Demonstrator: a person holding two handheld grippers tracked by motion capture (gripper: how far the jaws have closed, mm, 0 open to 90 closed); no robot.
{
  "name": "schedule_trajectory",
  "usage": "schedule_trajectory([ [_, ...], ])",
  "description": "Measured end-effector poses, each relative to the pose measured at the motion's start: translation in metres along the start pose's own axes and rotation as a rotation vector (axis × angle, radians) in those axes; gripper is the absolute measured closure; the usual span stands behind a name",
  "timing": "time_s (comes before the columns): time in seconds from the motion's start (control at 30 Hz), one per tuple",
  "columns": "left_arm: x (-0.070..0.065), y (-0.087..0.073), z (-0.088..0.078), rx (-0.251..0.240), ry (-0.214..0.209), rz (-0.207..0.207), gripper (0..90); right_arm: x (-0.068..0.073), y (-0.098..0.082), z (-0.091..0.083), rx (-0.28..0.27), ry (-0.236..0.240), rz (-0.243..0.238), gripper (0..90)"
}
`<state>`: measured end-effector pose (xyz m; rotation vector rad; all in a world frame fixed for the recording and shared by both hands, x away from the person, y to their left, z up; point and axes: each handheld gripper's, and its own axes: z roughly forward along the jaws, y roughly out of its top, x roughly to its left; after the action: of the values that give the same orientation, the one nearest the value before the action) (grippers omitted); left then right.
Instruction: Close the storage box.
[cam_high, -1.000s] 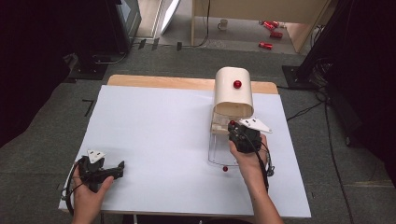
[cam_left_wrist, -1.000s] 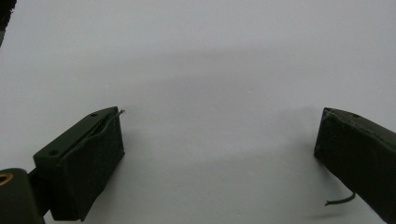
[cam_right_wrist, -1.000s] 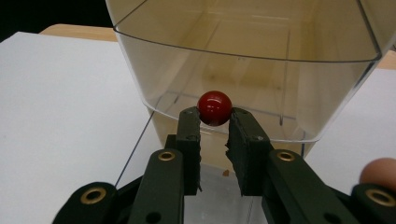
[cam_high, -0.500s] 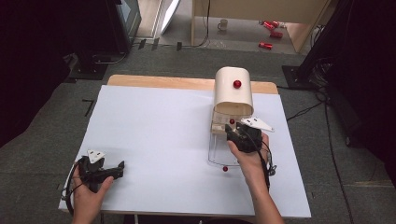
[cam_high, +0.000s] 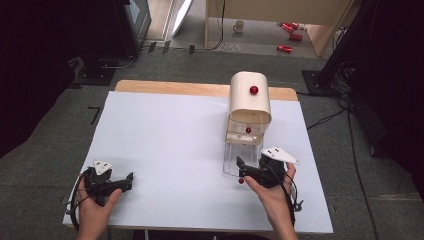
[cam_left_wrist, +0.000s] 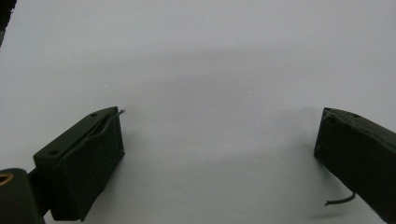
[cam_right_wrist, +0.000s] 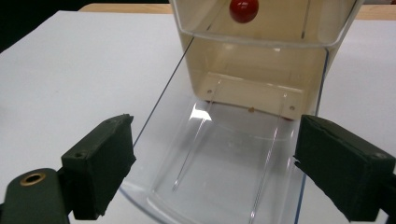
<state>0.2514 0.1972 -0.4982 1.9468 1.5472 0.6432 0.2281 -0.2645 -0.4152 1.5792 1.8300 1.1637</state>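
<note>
While the right claw (cam_high: 239, 170) has just been opening, its jaws stand wide with nothing gripped, at the near edge of one clear flap (cam_right_wrist: 219, 158) fronting one cream box (cam_high: 249, 97). Three red knobs show. The left claw (cam_high: 131, 181) gapes empty over the white worktop (cam_high: 170, 145).

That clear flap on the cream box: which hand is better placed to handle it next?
Probably the right. Its tool sits open at the clear flap of the cream box; the left tool rests far off on the white table.

the right gripper (cam_high: 241, 170) has drawn back toward the person from the clear lid (cam_high: 235, 160); its jaws have just been opening, apparently empty.
</note>
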Motion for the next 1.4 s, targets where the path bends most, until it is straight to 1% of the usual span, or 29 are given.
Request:
schedule_trajectory([
  [0.17,0.000,0.000,0.000,0.001,0.000,0.001,1.2,0.007,-0.015,-0.009,0.002,0.007,-0.014,11.2],
  [0.23,0.000,0.000,0.000,0.000,0.000,0.000,1.2,0.008,-0.017,-0.010,0.004,0.006,-0.016,11.2],
  [0.27,0.000,0.000,0.000,0.000,0.000,0.001,1.2,0.011,-0.023,-0.012,0.008,0.002,-0.022,11.2],
  [0.47,0.000,0.000,0.000,0.000,0.000,0.001,1.2,0.012,-0.040,-0.014,0.016,0.014,-0.015,11.3],
  [0.53,0.000,0.000,0.000,0.001,0.000,0.001,1.2,0.011,-0.046,-0.014,0.021,0.010,-0.011,11.7],
  [0.6,0.000,0.000,0.000,0.000,0.000,0.000,1.2,0.012,-0.049,-0.015,0.021,-0.010,-0.009,13.6],
  [0.63,0.000,0.000,0.000,0.001,0.000,0.001,1.2,0.013,-0.051,-0.015,0.018,-0.012,-0.006,14.6],
  [0.7,0.000,0.000,0.000,0.001,0.000,0.001,1.2,0.015,-0.055,-0.016,0.018,-0.011,-0.010,16.9],
  [0.8,0.000,0.000,0.000,0.001,0.000,0.001,1.2,0.018,-0.063,-0.017,0.015,-0.028,-0.014,24.2],
  [0.9,0.000,0.000,0.000,0.000,0.000,0.001,1.2,0.020,-0.070,-0.017,0.018,-0.033,-0.017,34.7],
  [1.0,0.000,0.000,0.000,0.000,0.000,0.000,1.2,0.020,-0.075,-0.014,0.028,-0.030,-0.015,42.0],
  [1.03,0.000,0.000,0.000,0.000,0.000,0.000,1.2,0.020,-0.075,-0.014,0.028,-0.030,-0.015,42.0],
  [1.07,0.000,0.000,0.000,0.001,0.000,0.001,1.2,0.021,-0.077,-0.013,0.017,-0.025,-0.012,46.8],
  [1.1,0.000,0.000,0.000,0.001,0.000,0.001,1.2,0.021,-0.077,-0.013,0.017,-0.025,-0.012,46.8],
  [1.13,0.000,0.000,0.000,0.000,0.000,0.001,1.2,0.022,-0.077,-0.013,0.011,-0.024,-0.013,49.5],
  [1.23,0.000,0.000,0.000,0.000,0.000,0.001,1.2,0.023,-0.079,-0.013,0.009,-0.039,-0.018,52.7],
  [1.3,0.000,0.000,0.000,0.000,0.000,0.001,1.2,0.023,-0.080,-0.012,0.012,-0.040,-0.014,53.2],
  [1.4,0.000,0.000,0.000,0.000,0.000,0.001,1.2,0.021,-0.083,-0.010,0.023,-0.049,-0.003,56.6],
])
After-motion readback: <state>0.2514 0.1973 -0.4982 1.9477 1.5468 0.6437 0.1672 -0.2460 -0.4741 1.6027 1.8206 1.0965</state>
